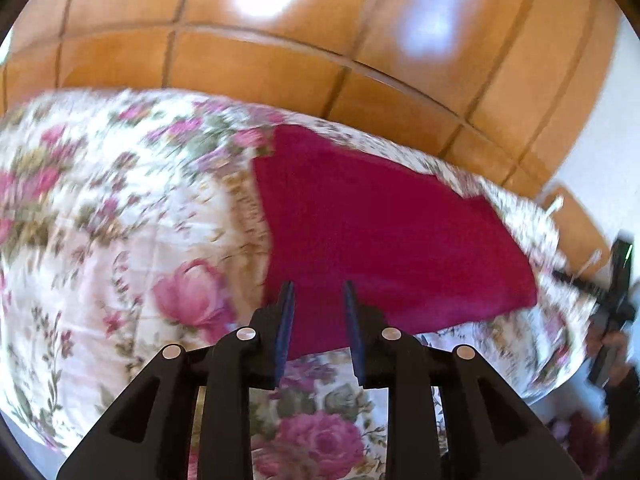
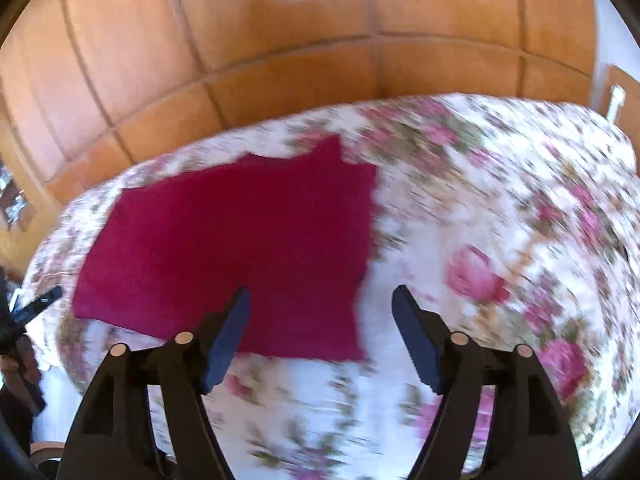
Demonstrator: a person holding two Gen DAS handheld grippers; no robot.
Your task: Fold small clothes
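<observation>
A dark red garment (image 1: 380, 232) lies flat on a floral bedspread (image 1: 120, 208), folded into a rough rectangle with one corner sticking up at the far side. My left gripper (image 1: 318, 289) hovers over the garment's near edge, its blue pads a narrow gap apart with nothing between them. In the right wrist view the garment (image 2: 240, 240) lies left of centre. My right gripper (image 2: 321, 291) stands wide open above the garment's near right corner, empty. Both views are motion-blurred.
Orange wooden wardrobe panels (image 1: 280, 60) rise behind the bed. The other gripper and the hand holding it show at the frame edge in each view: the right gripper (image 1: 616, 300) and the left gripper (image 2: 36, 304). A white wall (image 1: 592, 160) stands at the right.
</observation>
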